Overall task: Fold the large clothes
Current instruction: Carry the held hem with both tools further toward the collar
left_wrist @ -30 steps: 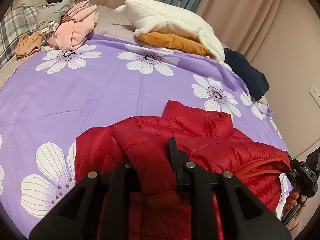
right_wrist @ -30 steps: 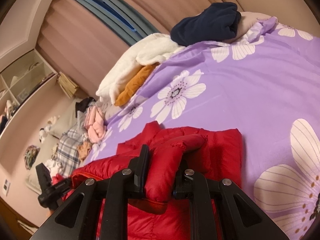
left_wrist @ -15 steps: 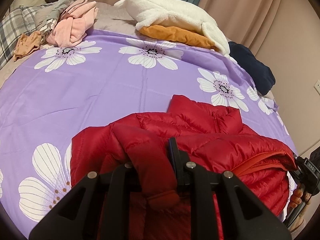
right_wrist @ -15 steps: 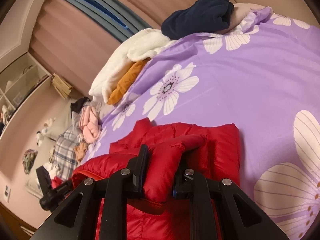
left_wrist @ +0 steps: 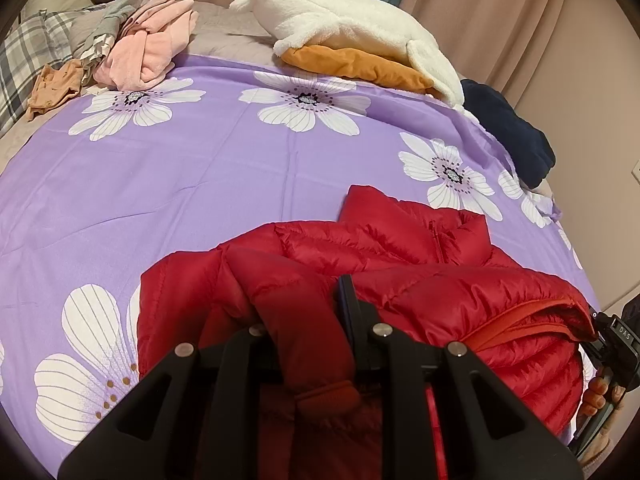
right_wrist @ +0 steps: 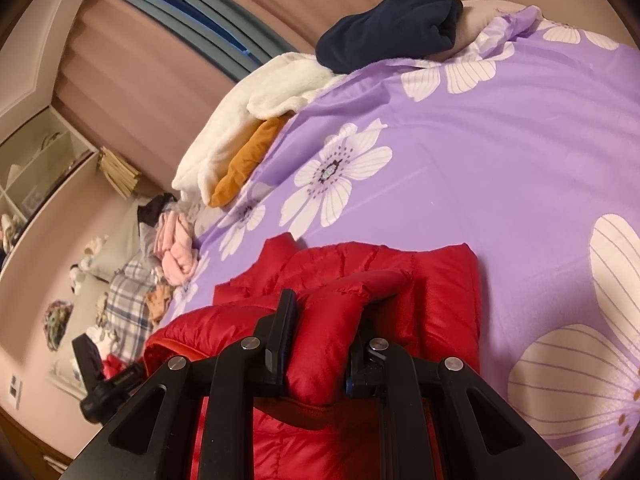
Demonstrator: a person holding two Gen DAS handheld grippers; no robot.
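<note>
Little has changed since a second ago: in my left view the red jacket (left_wrist: pixel 420 280) sits slightly lower in the picture and more of the purple bedsheet (left_wrist: pixel 200 180) shows beyond it, while both my grips are just as they were.

From my left wrist, my left hand-held gripper (left_wrist: pixel 304 320) is pinched nearly closed on a puffy fold of the jacket, a cuff-like end hanging below the jaws. The jacket lies on the near part of the bed, its collar pointing away from me and its orange lining showing along the lifted right-hand edge. I judge the fold to be under way rather than finished: the near edge is raised off the bed and not yet laid over the body. This view alone shows the fingers of my right hand (left_wrist: pixel 598 396) around the other tool's handle at the far right, and the whole row of other clothes: the pink pile (left_wrist: pixel 148 52), the white fleece (left_wrist: pixel 352 28) over an orange garment, the navy bundle (left_wrist: pixel 508 136).

From my right wrist, my right hand-held gripper (right_wrist: pixel 320 328) is likewise clamped nearly closed on a thick red fold. Only here do I see the jacket's right side lying flat and square on the sheet, the shelf (right_wrist: pixel 36 168) on the wall, and my left tool's black body low on the left.
</note>
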